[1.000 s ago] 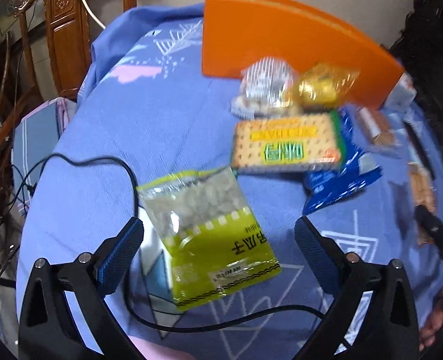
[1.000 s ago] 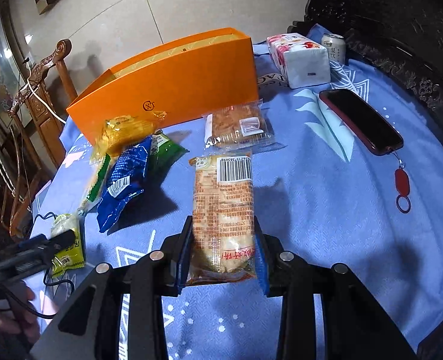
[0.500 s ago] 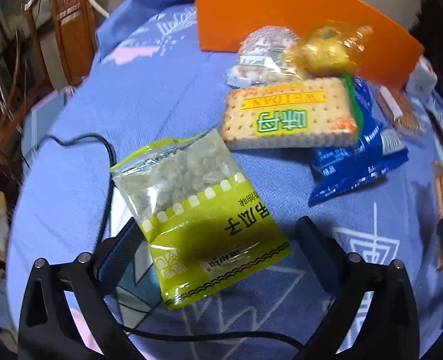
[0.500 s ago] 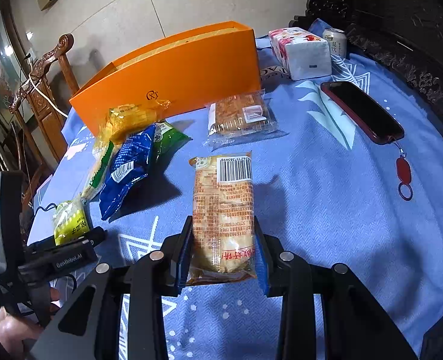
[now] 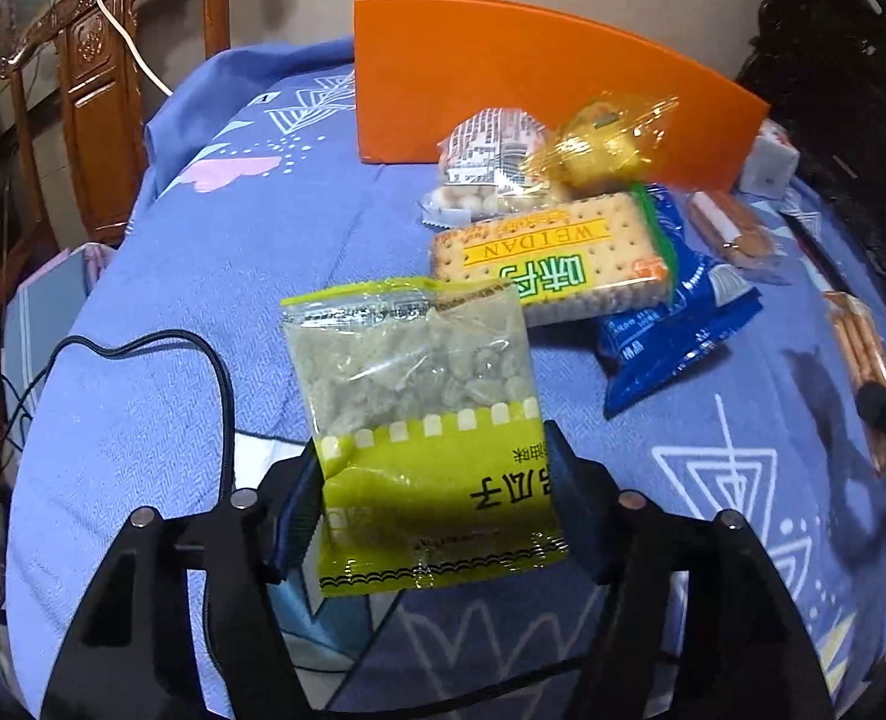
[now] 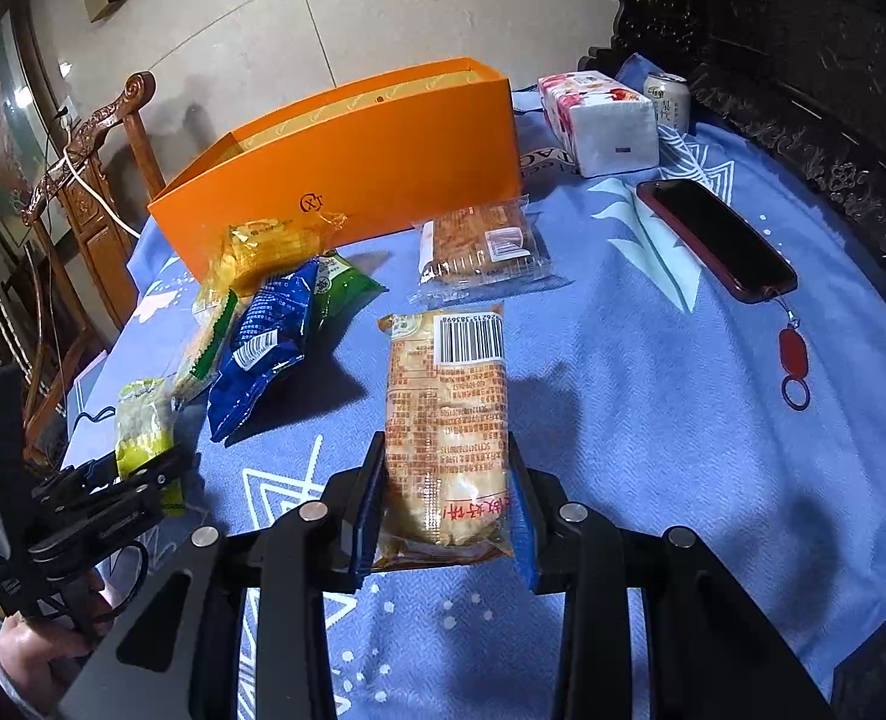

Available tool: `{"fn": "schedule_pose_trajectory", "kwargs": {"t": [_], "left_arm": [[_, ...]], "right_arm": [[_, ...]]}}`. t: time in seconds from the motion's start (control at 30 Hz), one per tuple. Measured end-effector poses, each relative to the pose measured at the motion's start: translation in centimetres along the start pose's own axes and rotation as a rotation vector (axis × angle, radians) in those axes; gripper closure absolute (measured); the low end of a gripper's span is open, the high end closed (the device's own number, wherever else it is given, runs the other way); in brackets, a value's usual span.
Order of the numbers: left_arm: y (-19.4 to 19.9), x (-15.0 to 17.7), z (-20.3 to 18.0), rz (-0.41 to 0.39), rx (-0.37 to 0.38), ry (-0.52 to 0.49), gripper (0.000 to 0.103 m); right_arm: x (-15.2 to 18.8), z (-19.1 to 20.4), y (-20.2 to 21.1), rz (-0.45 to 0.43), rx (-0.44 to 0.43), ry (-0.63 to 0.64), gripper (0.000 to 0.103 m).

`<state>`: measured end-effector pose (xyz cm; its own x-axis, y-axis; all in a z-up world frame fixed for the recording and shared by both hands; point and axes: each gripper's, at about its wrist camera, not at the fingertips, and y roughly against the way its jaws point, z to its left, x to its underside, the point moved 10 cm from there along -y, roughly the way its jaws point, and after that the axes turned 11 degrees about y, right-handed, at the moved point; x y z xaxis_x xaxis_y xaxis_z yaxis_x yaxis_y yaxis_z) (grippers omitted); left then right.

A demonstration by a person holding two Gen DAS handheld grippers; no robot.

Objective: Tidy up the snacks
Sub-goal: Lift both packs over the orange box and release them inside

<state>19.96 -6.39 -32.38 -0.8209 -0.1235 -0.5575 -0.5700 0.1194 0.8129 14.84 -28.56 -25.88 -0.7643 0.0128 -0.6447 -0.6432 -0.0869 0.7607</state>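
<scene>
The left gripper [image 5: 434, 495], wide apart a second ago, has just been closing its jaws and now pinches the green seed packet [image 5: 422, 420] at lower centre of its frame, the packet's top tilting up off the blue tablecloth [image 5: 215, 276]. Low in its own frame, the right gripper [image 6: 446, 495] holds the orange pastry packet [image 6: 446, 420] as before. Both snacks look ready to lift toward the orange box [image 6: 347, 168], upper centre.

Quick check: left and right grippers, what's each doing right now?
Left gripper: just been closing, fingers on the green seed packet.
Right gripper: shut on the orange snack pack.
</scene>
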Motion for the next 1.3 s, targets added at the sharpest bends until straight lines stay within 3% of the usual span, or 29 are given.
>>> {"fn": "schedule_pose_trajectory", "kwargs": {"t": [0.3,0.7,0.87,1.07,1.3], "left_arm": [[2.5,0.2,2.2,-0.012,0.050,0.013,0.039],[8.6,-5.1,0.4,-0.136,0.116,-0.028,0.039],[10.5,-9.3,-1.6,-0.194,0.153,-0.041,0.039],[12.1,-16.8,-5.1,-0.255,0.239,-0.022,0.039],[11.4,-24.4,-8.9,-0.311,0.239,-0.074,0.039]], "right_arm": [[-0.4,-0.3,0.9,-0.022,0.005,0.001,0.067],[-3.8,0.8,3.6,-0.112,-0.008,0.021,0.067],[-8.4,1.4,5.7,-0.199,-0.041,0.026,0.067],[-16.0,1.7,6.7,-0.310,-0.067,0.063,0.067],[-23.6,1.8,5.0,-0.383,-0.062,0.111,0.067]]}}
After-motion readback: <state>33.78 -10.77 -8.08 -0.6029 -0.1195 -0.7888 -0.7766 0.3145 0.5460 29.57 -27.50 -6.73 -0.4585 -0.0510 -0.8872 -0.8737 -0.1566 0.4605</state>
